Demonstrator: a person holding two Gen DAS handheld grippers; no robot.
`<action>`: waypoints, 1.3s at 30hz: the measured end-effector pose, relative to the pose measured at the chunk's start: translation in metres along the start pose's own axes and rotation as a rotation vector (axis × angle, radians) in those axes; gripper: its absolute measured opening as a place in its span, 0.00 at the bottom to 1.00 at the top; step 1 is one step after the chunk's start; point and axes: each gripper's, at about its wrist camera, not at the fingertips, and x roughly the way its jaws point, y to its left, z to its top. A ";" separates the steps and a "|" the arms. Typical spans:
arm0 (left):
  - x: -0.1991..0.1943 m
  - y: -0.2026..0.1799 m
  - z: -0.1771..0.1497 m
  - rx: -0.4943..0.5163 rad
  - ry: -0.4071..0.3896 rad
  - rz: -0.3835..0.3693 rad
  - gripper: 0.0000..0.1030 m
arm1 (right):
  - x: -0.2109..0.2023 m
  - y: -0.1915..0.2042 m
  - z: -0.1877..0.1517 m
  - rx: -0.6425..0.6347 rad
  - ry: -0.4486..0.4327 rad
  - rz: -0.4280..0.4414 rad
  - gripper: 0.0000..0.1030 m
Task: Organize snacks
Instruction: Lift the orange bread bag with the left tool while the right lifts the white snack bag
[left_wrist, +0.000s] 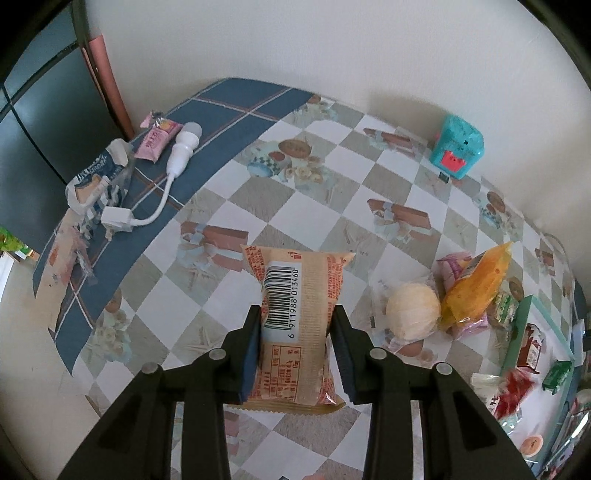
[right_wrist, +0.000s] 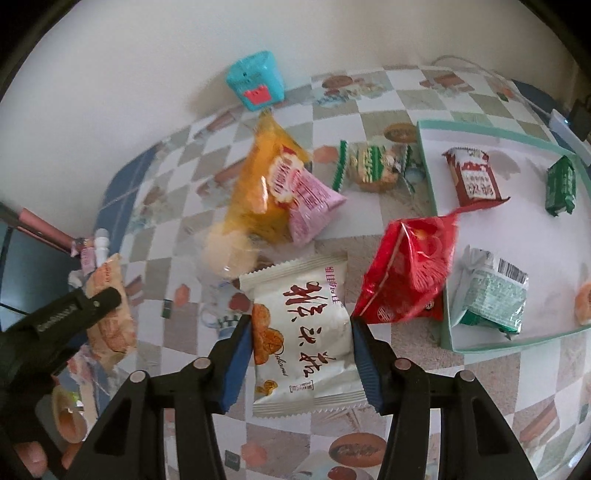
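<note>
Gripping a tan barcode snack packet, the left gripper has its 2 fingers pressed against the packet's sides, holding it above the checkered counter. Right of it, the right gripper clamps a white snack packet with red lettering between its blue-padded fingers, raised over the counter. Further right, a red packet overlaps the edge of a green-rimmed tray holding 4 more snacks.

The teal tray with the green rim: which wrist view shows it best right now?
Right wrist view: the teal tray lies open, its white floor and several snack packets visible. The left wrist view catches only a distorted sliver of it at the right edge.
</note>
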 end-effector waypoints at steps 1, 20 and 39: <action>-0.002 -0.001 0.000 0.002 -0.007 0.000 0.37 | 0.001 0.003 0.003 0.003 -0.008 0.005 0.53; -0.039 -0.023 -0.009 0.051 -0.101 0.004 0.37 | -0.042 -0.002 0.015 0.030 -0.087 0.125 0.53; -0.040 -0.041 -0.019 0.100 -0.094 0.008 0.37 | -0.011 -0.004 0.014 0.034 0.030 0.159 0.53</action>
